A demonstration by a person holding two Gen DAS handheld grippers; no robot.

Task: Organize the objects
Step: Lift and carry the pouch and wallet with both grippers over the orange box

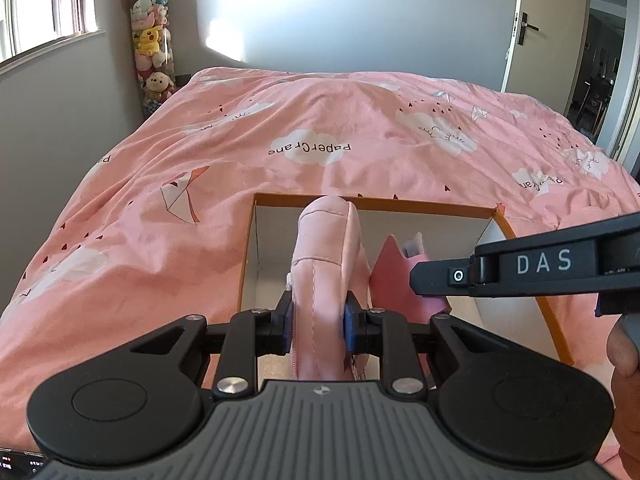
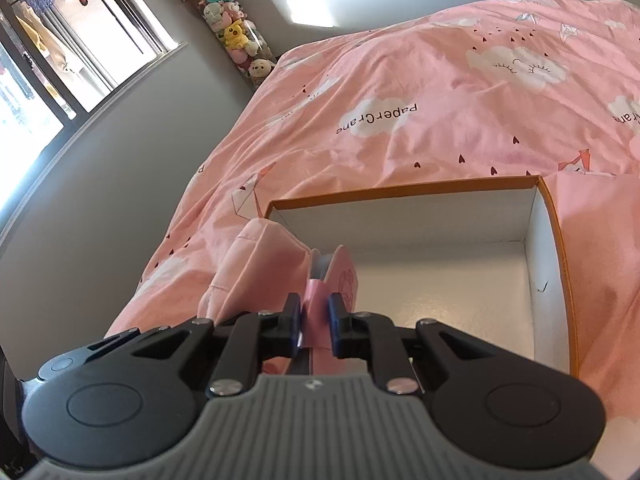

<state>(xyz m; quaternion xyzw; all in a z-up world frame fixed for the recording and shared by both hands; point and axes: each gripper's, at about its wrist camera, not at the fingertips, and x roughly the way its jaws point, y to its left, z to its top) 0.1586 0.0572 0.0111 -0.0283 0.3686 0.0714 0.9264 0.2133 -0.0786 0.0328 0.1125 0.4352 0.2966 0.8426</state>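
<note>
My left gripper (image 1: 318, 318) is shut on a pink fabric pouch (image 1: 326, 264) and holds it upright over the left part of an open box with an orange rim (image 1: 360, 201) on the bed. My right gripper (image 2: 314, 316) is shut on a flat pink item (image 2: 320, 332) beside the pouch (image 2: 260, 268), over the box (image 2: 552, 216). In the left wrist view the right gripper's black body (image 1: 520, 268) reaches in from the right, over a darker pink piece (image 1: 394, 276) in the box.
The box has white inner walls and sits on a pink bedspread (image 1: 280, 120) printed with clouds. A tall clear tube of plush toys (image 1: 154, 36) stands in the far corner by the window. A door (image 1: 556, 24) stands at the right.
</note>
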